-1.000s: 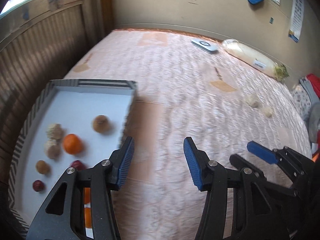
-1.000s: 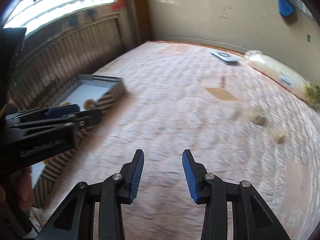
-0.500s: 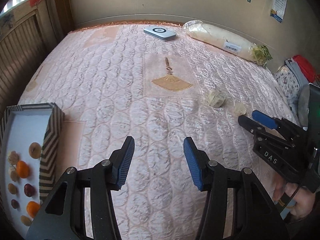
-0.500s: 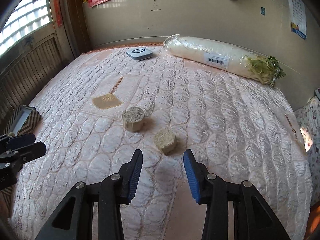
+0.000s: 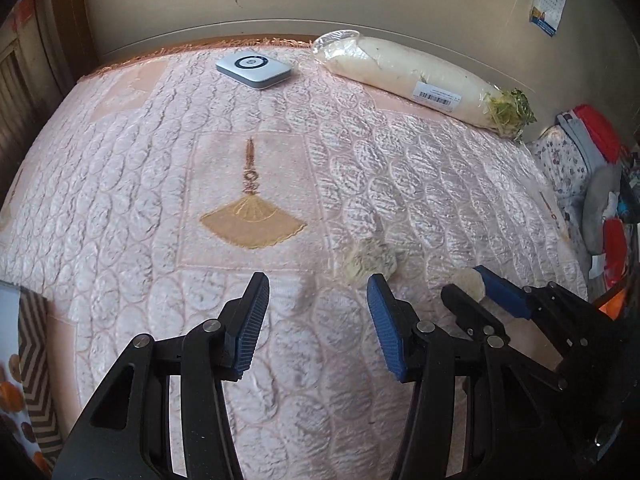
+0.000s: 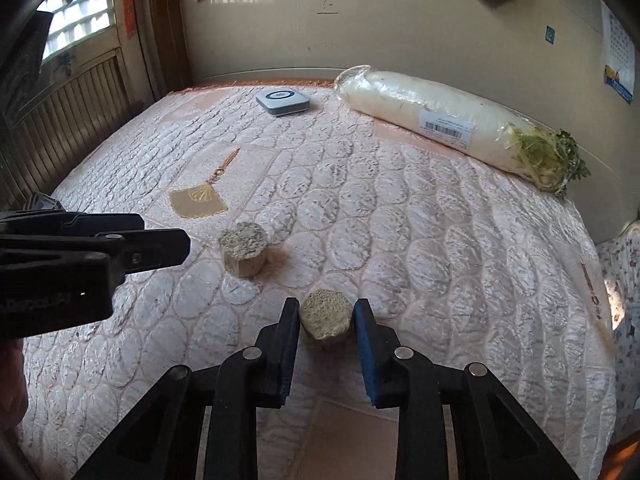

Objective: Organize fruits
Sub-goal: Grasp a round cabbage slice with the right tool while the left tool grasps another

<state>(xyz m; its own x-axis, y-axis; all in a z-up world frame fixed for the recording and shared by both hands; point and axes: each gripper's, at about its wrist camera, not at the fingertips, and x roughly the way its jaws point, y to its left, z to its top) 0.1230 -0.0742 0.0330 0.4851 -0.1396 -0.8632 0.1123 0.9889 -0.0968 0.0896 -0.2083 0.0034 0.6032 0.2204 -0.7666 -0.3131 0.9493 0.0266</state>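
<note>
**Right claw brackets a cut chunk on the quilted bed**

The right gripper (image 6: 326,322) sits low over the pink quilted bedspread (image 6: 420,240), its two blue-padded fingers standing either side of the near chunk (image 6: 326,318), a pale, fibrous cut piece resting on the cloth. The pads look to be at the chunk's sides, though whether they press it or merely flank it cannot be told, so I cannot say the claw is clamped. The far chunk (image 6: 243,248) (same rough, tan look) stands apart from it, up and to the left, near the embroidered fan motif (image 6: 197,200).

The left gripper (image 5: 318,316) hovers over the bedspread with its fingers spread wide and nothing between them; the far chunk lies just beyond its right fingertip. At the left edge of the left wrist view, a corner of the patterned tray (image 5: 34,360) shows, with orange and brown fruits inside, blurred.

Against the wall lie a wrapped white radish (image 6: 452,124) and a small grey device (image 6: 283,101).
</note>
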